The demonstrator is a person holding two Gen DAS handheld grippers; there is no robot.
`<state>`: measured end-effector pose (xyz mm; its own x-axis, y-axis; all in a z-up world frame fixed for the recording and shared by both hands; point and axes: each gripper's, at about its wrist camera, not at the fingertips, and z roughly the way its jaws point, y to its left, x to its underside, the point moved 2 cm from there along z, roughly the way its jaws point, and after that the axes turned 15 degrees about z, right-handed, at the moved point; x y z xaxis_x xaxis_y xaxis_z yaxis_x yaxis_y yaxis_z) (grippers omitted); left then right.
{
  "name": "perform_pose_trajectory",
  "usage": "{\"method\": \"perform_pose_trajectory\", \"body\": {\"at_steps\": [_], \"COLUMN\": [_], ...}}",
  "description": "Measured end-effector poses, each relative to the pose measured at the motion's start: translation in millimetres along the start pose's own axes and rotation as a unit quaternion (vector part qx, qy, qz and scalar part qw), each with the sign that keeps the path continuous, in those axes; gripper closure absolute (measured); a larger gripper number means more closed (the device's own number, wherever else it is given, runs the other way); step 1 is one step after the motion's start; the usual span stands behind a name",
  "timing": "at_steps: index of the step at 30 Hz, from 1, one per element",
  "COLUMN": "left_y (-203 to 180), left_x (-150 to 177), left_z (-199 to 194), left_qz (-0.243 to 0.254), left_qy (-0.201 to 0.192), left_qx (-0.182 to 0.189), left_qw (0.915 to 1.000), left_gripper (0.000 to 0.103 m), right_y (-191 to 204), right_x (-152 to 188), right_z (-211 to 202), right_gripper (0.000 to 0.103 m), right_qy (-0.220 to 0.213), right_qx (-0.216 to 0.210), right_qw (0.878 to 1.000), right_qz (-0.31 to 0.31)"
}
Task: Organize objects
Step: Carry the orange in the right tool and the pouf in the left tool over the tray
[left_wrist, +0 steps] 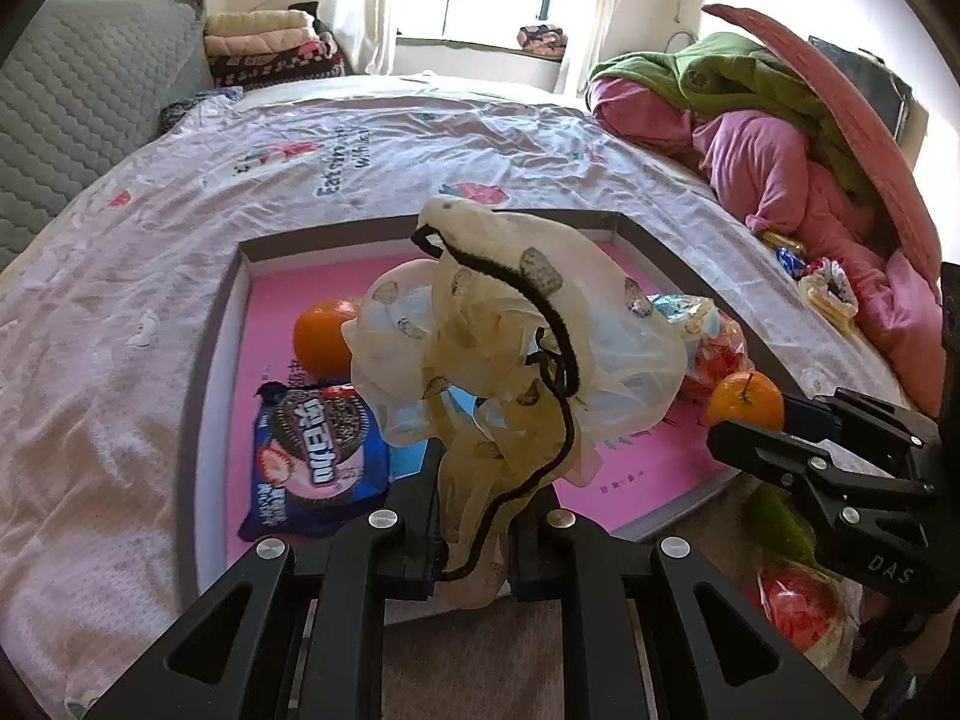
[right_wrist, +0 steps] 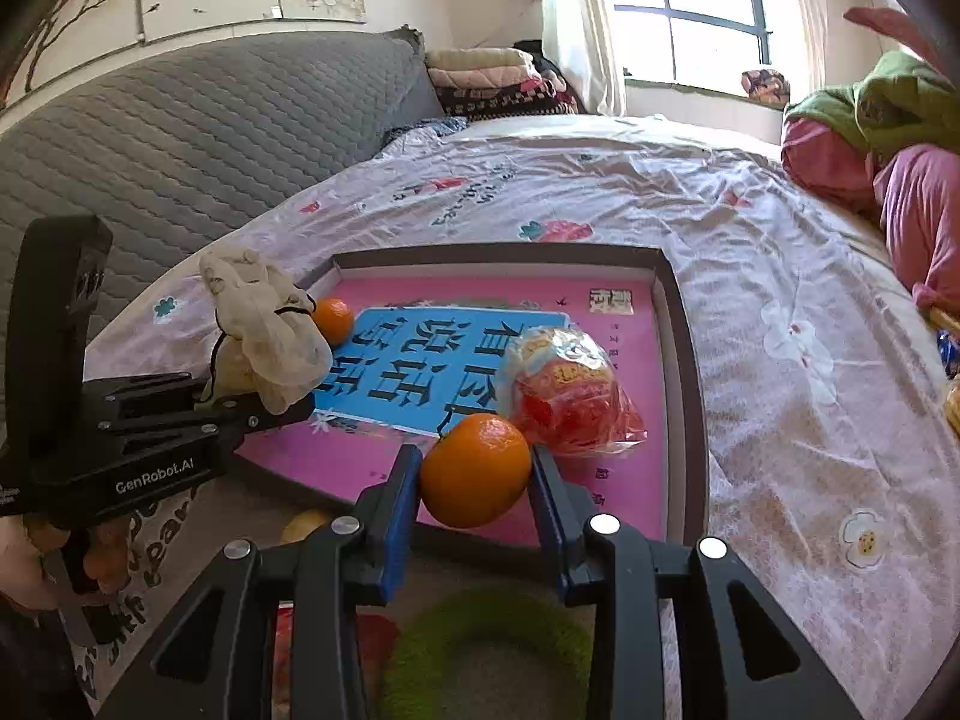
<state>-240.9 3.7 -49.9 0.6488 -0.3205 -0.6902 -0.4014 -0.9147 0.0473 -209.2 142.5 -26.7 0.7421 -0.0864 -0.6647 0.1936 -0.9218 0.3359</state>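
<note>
On the left of the right-wrist view, the left gripper is pinched almost fully closed on a crumpled cream scrunchie-like fabric bundle with a black cord, holding it just above the lower left corner of the tray, a shallow grey-rimmed box with a pink floor lying on the bedsheet. Moving right, the tray already holds an orange near its upper left, and, seen from the left-wrist view, a blue cookie packet at the lower left of the frame and a clear snack bag with red contents toward the right. At the centre bottom of the right-wrist view, the right gripper is closed partway on a second orange, its blue pads pressing each side, poised over the tray's near rim. I'd judge the sorting about half done: several items sit inside, two are in hand, and wrapped snacks wait at the far right by the pink bedding. A green ring lies below the right gripper. The tray's middle is open; the low near rim and the two grippers being close together are the things to mind.
</note>
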Motion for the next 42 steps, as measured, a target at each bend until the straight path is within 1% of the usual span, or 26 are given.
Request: {"method": "perform_pose_trajectory", "body": {"at_steps": [3, 7, 14, 19, 22, 24, 28, 35, 37, 39, 42], "left_y": [-3, -9, -11, -15, -16, -16, -16, -16, -17, -17, -18], "left_x": [0, 0, 0, -1, -1, -2, -2, -2, -2, -2, -3], "left_z": [7, 14, 13, 12, 11, 10, 11, 10, 11, 11, 10], "left_qz": [0.004, 0.012, 0.018, 0.022, 0.022, 0.026, 0.019, 0.018, 0.019, 0.018, 0.022], "left_qy": [0.005, 0.008, 0.007, 0.007, 0.008, 0.009, 0.008, 0.008, 0.008, 0.008, 0.007], "left_qx": [0.005, 0.007, 0.005, 0.007, 0.011, 0.015, 0.026, 0.026, 0.026, 0.028, 0.024], "left_qw": [1.0, 0.9999, 0.9998, 0.9997, 0.9997, 0.9995, 0.9995, 0.9995, 0.9994, 0.9994, 0.9994], "left_gripper": [0.086, 0.085, 0.085, 0.084, 0.081, 0.076, 0.07, 0.068, 0.067, 0.062, 0.06], "right_y": [-7, -8, -6, -9, -12, -11, -12, -14, -15, -15, -16], "right_x": [-2, -4, -2, -3, -4, -3, -3, -4, -4, -4, -5], "right_z": [4, 6, 7, 5, 4, 4, 3, 3, 2, 2, 1], "right_gripper": [0.067, 0.067, 0.067, 0.067, 0.067, 0.067, 0.067, 0.067, 0.067, 0.067, 0.067], "right_qy": [0.005, 0.005, 0.01, 0.018, 0.02, 0.02, 0.02, 0.017, 0.017, 0.016, 0.016], "right_qx": [0.004, 0.014, 0.034, 0.031, 0.03, 0.03, 0.03, 0.033, 0.033, 0.034, 0.032], "right_qw": [1.0, 1.0, 0.999, 0.999, 0.999, 0.999, 0.999, 0.999, 0.999, 0.999, 0.999], "right_qz": [0.007, 0.0, -0.016, -0.003, 0.001, 0.002, 0.004, 0.009, 0.01, 0.011, 0.015]}}
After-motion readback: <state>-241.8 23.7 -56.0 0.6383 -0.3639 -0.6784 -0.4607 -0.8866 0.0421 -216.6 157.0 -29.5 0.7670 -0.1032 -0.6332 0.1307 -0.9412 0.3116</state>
